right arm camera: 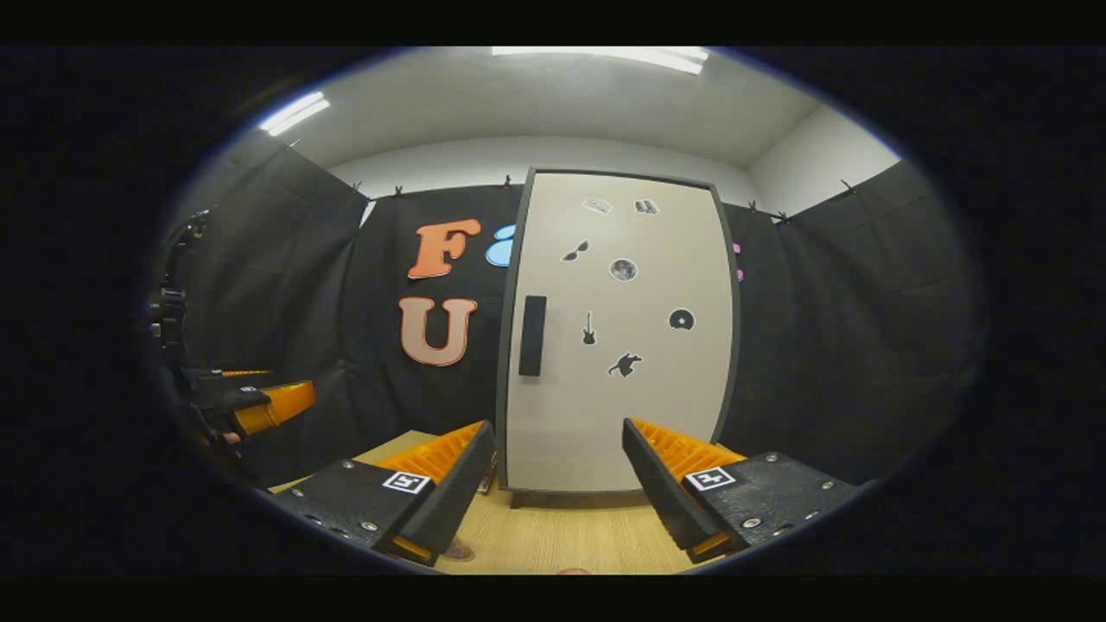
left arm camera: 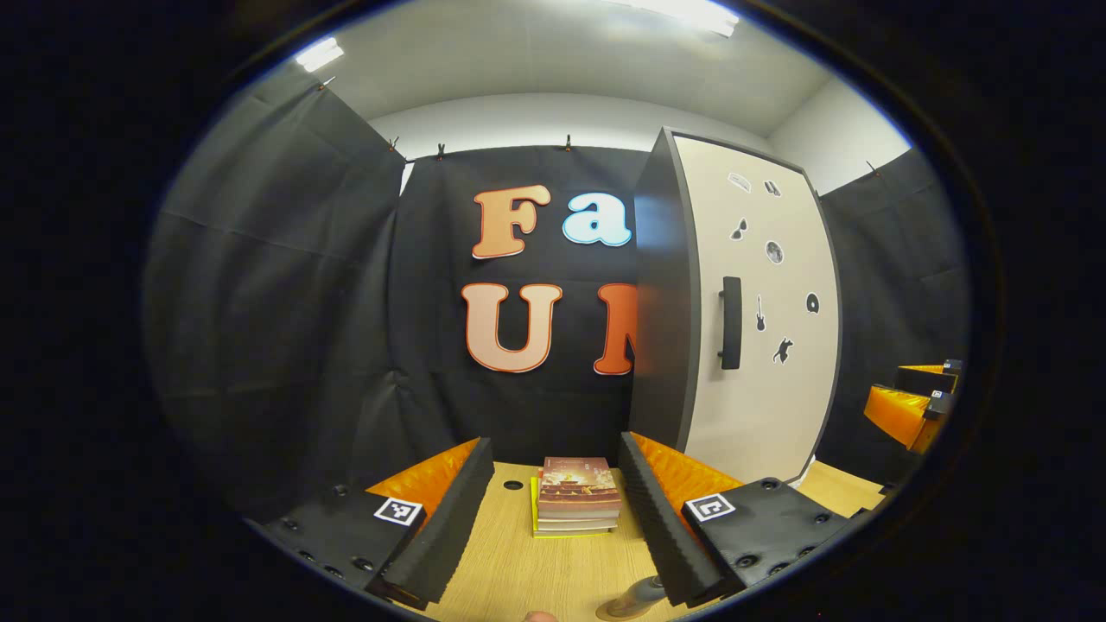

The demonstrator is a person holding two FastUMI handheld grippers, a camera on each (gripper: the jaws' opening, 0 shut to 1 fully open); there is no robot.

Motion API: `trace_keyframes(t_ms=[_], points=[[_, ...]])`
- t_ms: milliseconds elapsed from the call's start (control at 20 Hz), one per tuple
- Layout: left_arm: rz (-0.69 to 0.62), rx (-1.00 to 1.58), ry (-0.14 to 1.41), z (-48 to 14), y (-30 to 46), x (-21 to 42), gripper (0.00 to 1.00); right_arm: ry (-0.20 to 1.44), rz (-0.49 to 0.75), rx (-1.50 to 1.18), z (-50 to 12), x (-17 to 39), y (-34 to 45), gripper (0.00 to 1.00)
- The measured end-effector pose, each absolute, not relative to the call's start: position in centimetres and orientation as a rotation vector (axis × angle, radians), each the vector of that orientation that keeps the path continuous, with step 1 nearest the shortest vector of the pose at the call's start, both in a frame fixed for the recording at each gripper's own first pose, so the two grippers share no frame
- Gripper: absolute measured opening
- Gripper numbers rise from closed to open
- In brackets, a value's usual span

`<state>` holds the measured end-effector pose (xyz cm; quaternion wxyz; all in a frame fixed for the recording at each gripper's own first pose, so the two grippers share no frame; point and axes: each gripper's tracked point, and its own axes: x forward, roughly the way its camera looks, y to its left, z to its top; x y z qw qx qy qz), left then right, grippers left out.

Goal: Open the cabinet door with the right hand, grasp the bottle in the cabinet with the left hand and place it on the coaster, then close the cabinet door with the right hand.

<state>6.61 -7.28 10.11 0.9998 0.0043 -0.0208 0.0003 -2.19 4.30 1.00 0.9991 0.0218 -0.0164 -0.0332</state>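
Both tongs stand wide apart and hold nothing, a posture that suits the start of the task: the right tongs (right arm camera: 557, 484) face the cabinet door (right arm camera: 618, 337) squarely, well short of it, so that the dark vertical handle (right arm camera: 533, 335) near the door's left edge lies up and to the left of the gap between the fingers. The door appears shut, flush in its dark frame; the bottle, judged to be behind it, cannot be seen. The left tongs (left arm camera: 553, 510) wait to the side over the wooden surface (left arm camera: 518, 570), pointing at a small stack of books (left arm camera: 577, 498) against the booth wall, which leaves the door room to swing. From there the cabinet (left arm camera: 734, 302) stands to the right. A round object at the lower edge (left arm camera: 629, 600), partly behind one finger, may be the coaster; this cannot be confirmed. Opening the door is the step in hand.
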Motion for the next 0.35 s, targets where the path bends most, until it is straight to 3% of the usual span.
trace_keyframes(t_ms=[150,300,350], points=[[0.021,-0.01,-0.045,10.2,-7.7,5.9,0.95,-0.05,-0.037,0.058,1.7,-2.7,4.1,0.96],[0.037,-0.001,-0.047,10.3,-8.6,5.2,0.95,-0.056,-0.035,0.049,1.9,-3.2,2.7,0.96],[0.04,0.005,-0.046,10.3,-9.0,5.0,0.95,-0.059,-0.042,0.044,1.9,-3.4,2.0,0.92]])
